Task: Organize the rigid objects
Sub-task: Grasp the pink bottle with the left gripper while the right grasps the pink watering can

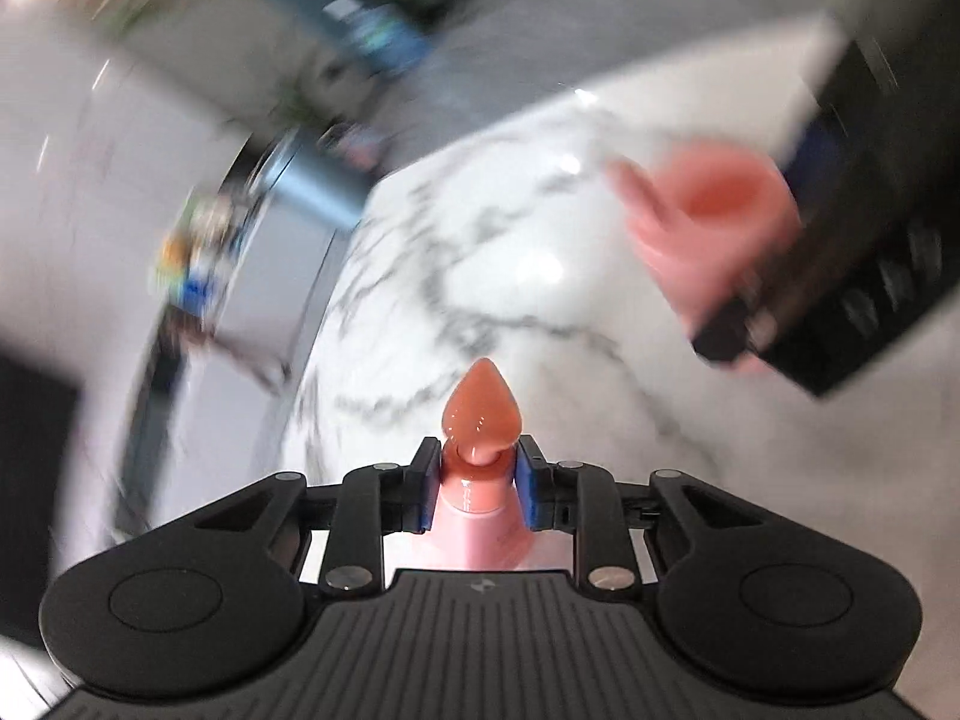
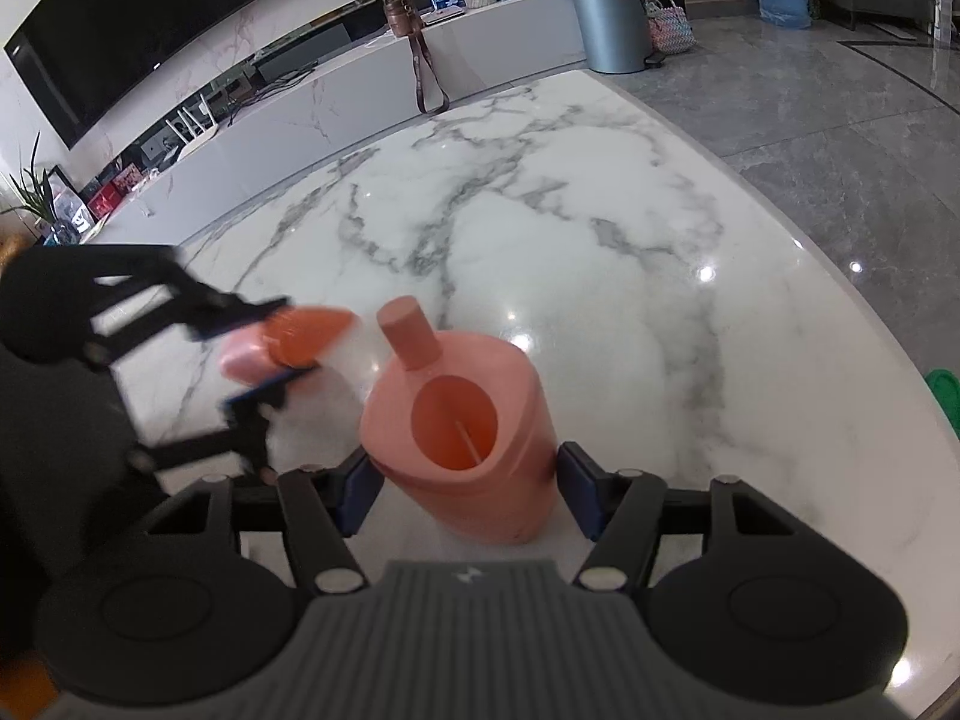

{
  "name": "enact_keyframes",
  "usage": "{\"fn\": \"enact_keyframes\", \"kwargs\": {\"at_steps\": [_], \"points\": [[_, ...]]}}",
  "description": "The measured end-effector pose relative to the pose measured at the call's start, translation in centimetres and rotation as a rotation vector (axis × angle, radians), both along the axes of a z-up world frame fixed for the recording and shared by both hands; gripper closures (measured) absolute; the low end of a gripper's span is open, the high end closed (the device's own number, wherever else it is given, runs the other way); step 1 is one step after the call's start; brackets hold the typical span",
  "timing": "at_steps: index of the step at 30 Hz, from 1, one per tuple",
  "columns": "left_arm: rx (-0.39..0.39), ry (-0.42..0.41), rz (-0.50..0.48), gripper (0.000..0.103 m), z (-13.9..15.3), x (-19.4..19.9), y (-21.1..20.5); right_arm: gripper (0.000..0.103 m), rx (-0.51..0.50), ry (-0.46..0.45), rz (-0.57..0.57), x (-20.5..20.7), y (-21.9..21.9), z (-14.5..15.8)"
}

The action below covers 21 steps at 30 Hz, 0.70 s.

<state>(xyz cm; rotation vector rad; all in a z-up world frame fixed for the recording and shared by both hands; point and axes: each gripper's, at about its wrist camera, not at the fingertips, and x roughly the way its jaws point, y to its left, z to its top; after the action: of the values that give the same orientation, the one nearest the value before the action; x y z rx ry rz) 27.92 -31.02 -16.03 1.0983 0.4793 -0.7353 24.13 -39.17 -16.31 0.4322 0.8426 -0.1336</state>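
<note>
My left gripper (image 1: 478,480) is shut on a pink pump dispenser (image 1: 480,414) with an orange teardrop-shaped head, held above the marble table (image 1: 480,252). In the right wrist view the same gripper (image 2: 282,342) and its dispenser head (image 2: 309,333) are blurred, just left of a salmon-pink bottle (image 2: 474,450) with an open round mouth and a side spout. My right gripper (image 2: 468,495) has its blue-padded fingers on both sides of that bottle, shut on it. The bottle appears blurred at upper right of the left wrist view (image 1: 714,210).
The white marble table (image 2: 600,252) has a curved edge with grey floor beyond. A grey bin (image 2: 606,15) and a TV console (image 2: 360,90) stand behind it. A green object (image 2: 945,399) lies at the table's right edge.
</note>
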Motion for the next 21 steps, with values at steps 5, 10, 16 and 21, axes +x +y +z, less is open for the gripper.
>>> {"fn": "enact_keyframes", "kwargs": {"at_steps": [5,10,16,21], "points": [[-0.246,0.174,0.209,0.074,4.5,0.7,3.5,0.042,0.005,-0.031,0.019,-0.2,0.1,0.4],[-0.447,0.296,0.348,0.074,10.4,-2.1,8.6,0.045,-0.006,-0.109,0.049,-1.4,0.5,1.8],[-0.575,0.327,0.43,0.074,17.3,-5.3,16.5,0.047,0.007,-0.213,0.14,-3.2,2.4,5.0],[-0.593,0.329,0.522,0.074,19.8,-7.3,22.6,0.047,0.086,-0.269,0.285,-4.9,5.8,8.9]]}}
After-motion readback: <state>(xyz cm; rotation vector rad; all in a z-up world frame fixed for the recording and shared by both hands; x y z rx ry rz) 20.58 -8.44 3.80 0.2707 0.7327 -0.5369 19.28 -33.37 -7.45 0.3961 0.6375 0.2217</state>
